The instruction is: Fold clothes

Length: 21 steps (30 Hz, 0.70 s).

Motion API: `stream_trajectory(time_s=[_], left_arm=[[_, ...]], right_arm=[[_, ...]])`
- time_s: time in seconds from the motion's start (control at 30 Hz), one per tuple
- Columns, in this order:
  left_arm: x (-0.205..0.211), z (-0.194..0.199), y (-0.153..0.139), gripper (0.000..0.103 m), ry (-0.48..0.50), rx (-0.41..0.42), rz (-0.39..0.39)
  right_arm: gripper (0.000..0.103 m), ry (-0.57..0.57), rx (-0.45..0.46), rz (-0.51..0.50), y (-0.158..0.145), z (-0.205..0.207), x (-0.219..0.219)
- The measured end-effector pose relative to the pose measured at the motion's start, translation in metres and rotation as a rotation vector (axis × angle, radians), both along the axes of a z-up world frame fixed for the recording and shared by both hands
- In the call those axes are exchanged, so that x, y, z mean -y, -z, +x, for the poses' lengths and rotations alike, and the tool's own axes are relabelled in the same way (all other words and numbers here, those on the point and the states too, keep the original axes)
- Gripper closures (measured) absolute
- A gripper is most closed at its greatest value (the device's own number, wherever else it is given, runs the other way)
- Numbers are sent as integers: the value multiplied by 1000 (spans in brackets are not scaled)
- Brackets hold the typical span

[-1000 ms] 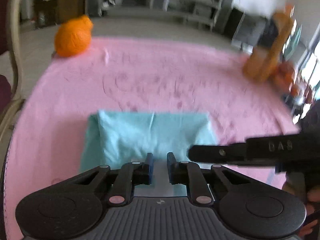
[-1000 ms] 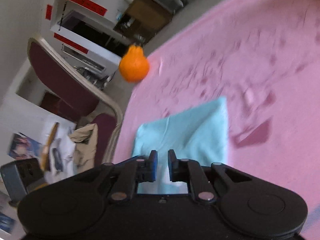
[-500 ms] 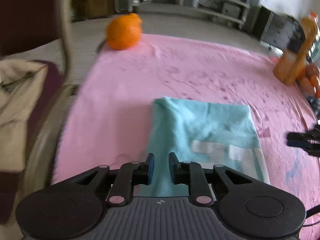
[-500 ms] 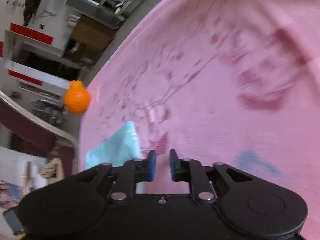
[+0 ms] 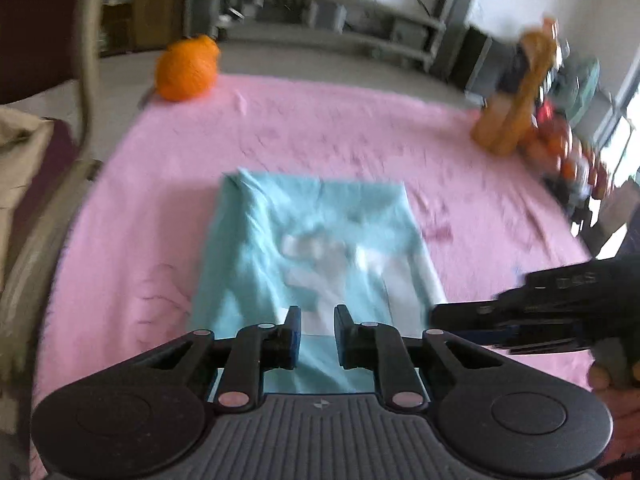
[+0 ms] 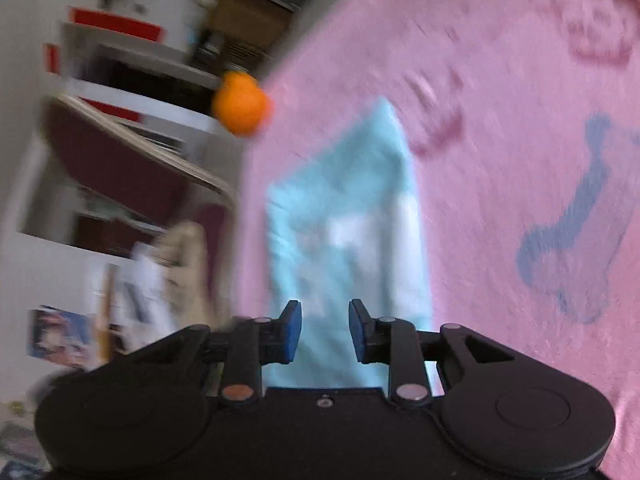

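A light blue garment point(image 5: 320, 248) with a white print lies folded into a rectangle on the pink blanket point(image 5: 160, 240); it also shows in the right wrist view point(image 6: 348, 216). My left gripper point(image 5: 317, 328) is open and empty, over the garment's near edge. My right gripper point(image 6: 325, 328) is open and empty, over the garment's near end. The right gripper also shows in the left wrist view point(image 5: 440, 316), coming in from the right at the garment's near right corner.
An orange plush ball point(image 5: 186, 68) sits at the blanket's far left corner and shows in the right wrist view point(image 6: 240, 102). An orange toy figure point(image 5: 516, 96) stands at the far right. A chair point(image 5: 44, 168) with beige cloth stands left.
Both grippers swung away from the garment and came back over its near edge. Their jaws stand wider apart than before. The garment lies folded, its white print showing.
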<state>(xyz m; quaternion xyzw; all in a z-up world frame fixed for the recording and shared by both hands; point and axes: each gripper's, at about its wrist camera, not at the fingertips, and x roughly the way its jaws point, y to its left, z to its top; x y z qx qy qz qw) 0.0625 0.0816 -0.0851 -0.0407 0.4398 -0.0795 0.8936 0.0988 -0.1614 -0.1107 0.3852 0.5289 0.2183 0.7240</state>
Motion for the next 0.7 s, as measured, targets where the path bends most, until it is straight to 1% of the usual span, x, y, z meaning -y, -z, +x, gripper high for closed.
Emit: stream_trajectory(time_s=[0.07,0.1,0.13,0.2,0.27,0.3,0.37,0.43,0.47,0.5,0.53,0.57,0.6,0.7], left_arm=[[7,2,14,88,41,-38,58],[9,2,20,85,55,-61,91],[11,0,23,83,70,-69,118],[10,-8,22,79,92,-66,150],[4,-20,20,79,79,-89,155],[1,-27,19,79,73,-104,168],[-6,-42,17,79,52,-132,194],[-16,-57,14,79,4,-138,167],[-22,-64,11,80,-23,-128,143],[-26,-70,8,80,-48,-115,121],[-30,-76,5,80,-71,-99,101],[-33,-79,2,80,-89,-81,81],[-34,-82,-1,84,-101,-61,61],[-28,-81,-8,84,-83,3,23]], right_arm=[[79,-5,-46,43,21,7,-7],[80,-15,-58,58,29,9,-9],[90,-26,-54,62,34,11,-8],[103,-47,-45,72,42,15,-2],[103,-48,-80,118,49,12,11],[103,-41,-94,120,47,4,17],[103,-31,-99,81,39,-6,27],[101,-41,-77,1,27,-16,30],[97,-48,-63,-63,19,-22,32],[84,-48,-42,-129,12,-29,34],[79,-42,-16,-172,7,-35,37],[79,-24,3,-209,1,-43,40],[77,-4,20,-220,-3,-50,42],[77,18,73,-149,-11,-64,45]])
